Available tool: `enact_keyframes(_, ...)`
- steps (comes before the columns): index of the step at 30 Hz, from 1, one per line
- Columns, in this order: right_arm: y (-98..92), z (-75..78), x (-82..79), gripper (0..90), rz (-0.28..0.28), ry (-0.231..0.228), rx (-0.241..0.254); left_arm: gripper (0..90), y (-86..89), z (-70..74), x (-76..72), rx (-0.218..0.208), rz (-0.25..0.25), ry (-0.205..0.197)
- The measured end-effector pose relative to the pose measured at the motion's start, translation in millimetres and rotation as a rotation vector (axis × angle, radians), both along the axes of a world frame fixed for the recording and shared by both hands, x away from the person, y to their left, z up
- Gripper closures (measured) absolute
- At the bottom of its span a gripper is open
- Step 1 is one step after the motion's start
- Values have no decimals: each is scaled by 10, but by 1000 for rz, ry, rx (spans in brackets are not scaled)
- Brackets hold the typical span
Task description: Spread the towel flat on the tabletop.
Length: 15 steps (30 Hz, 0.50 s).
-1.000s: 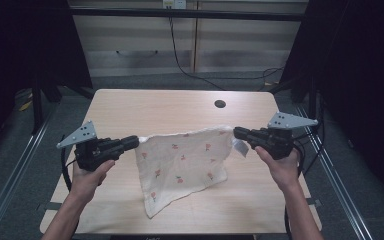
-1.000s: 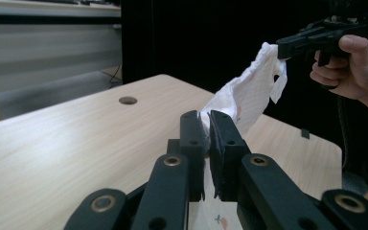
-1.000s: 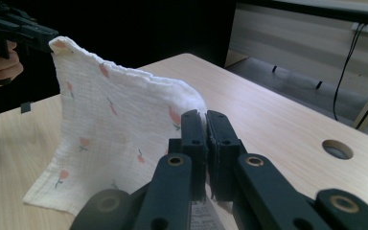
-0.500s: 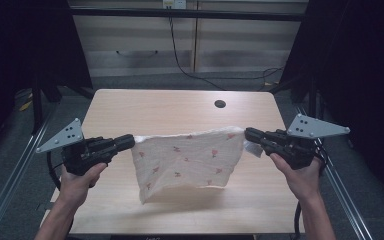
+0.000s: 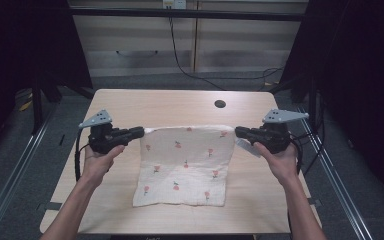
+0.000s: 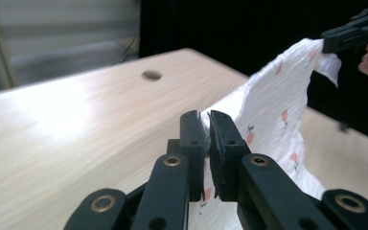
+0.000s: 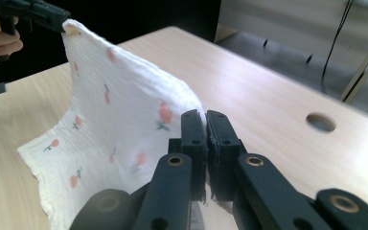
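Note:
A white cloth [image 5: 185,165] printed with small red fruit is stretched between both grippers over the wooden table [image 5: 130,107]. Its near edge lies on the tabletop and its far edge is held up. My left gripper [image 5: 141,131] is shut on the cloth's far left corner, and in the left gripper view the cloth [image 6: 278,100] runs from the left gripper [image 6: 206,117] to the other hand's gripper. My right gripper [image 5: 238,131] is shut on the far right corner; from the right gripper [image 7: 205,117] the cloth [image 7: 110,120] drapes down to the table.
A round hole [image 5: 220,104] sits in the table near its far edge. Metal rails [image 5: 17,165] run along both sides of the table. Cables [image 5: 180,55] hang before the cabinets at the back.
Both hands have come down and toward me, with the cloth pulled flatter between them. The cloth's lower part now lies spread on the table, not hanging crumpled.

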State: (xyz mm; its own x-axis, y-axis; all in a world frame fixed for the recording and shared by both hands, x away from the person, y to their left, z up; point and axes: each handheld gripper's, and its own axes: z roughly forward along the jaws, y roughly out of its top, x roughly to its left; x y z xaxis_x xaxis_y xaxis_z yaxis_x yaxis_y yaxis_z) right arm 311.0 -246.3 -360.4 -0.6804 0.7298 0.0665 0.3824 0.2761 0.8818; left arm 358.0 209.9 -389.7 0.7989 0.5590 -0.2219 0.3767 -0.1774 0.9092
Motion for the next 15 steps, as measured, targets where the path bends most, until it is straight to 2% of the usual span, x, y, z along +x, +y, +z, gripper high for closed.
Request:
enact_keyframes(2,0,-106,100,871,-7,21,-2,850,-27,-112,104,18,13,29)
enact_keyframes(6,17,-257,291,871,-28,53,-26,849,-18,-228,211,20,34,65)
enact_keyframes(9,14,-368,437,870,-31,71,-6,848,-7,-329,260,13,49,88)
enact_keyframes(10,6,-410,477,869,-33,75,6,848,-4,-363,278,28,58,91)
enact_keyframes(12,4,-505,561,868,-38,90,22,849,-10,-432,324,22,71,111)
enact_keyframes(14,22,-604,645,868,-48,112,33,848,-32,-498,387,33,77,125)
enact_keyframes(15,22,-604,645,868,-48,112,33,845,-32,-498,387,33,77,125)
